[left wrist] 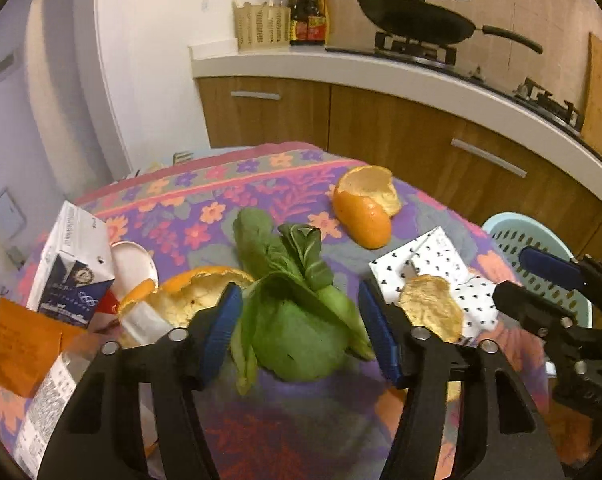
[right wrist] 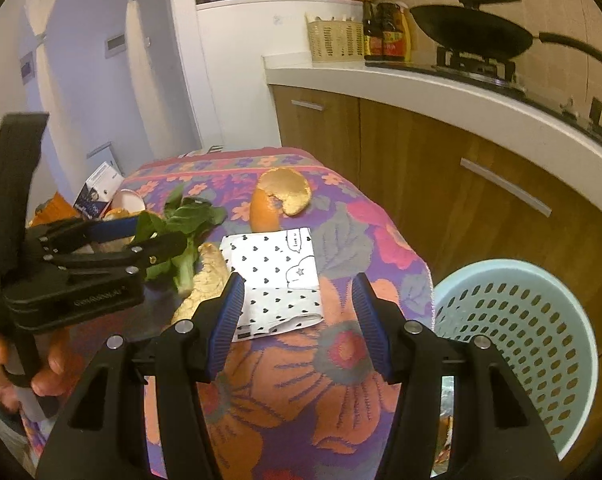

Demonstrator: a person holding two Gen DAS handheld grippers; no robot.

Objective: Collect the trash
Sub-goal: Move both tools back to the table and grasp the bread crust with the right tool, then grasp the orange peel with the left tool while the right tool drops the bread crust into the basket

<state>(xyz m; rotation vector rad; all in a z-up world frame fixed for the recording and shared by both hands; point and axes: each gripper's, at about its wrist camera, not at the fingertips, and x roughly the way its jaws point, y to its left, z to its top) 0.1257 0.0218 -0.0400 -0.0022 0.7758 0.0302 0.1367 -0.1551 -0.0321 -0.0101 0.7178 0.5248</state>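
Trash spread on a cloth-covered surface; both tools released, nothing gripped.

The left tool (left wrist: 301, 320) is held with its jaws apart around the green leafy vegetable (left wrist: 297, 316), the pads not seen pressing it. The right tool (right wrist: 297, 320) is held agape over the heart-patterned paper (right wrist: 277, 280), nothing clamped. The floral cloth (right wrist: 285, 392) is seen to drop off at its right edge, where a pale blue perforated basket (right wrist: 517, 352) stands just beside the surface. Open cloth is left between the far orange peel (left wrist: 365, 208) and the vegetable. Wooden cabinets (left wrist: 401, 128) and a stove with a black wok (left wrist: 417, 20) are noted behind. Only the left view shows the milk carton (left wrist: 73, 268) fully; only the right shows a hand (right wrist: 17, 364) on the left tool's grip.
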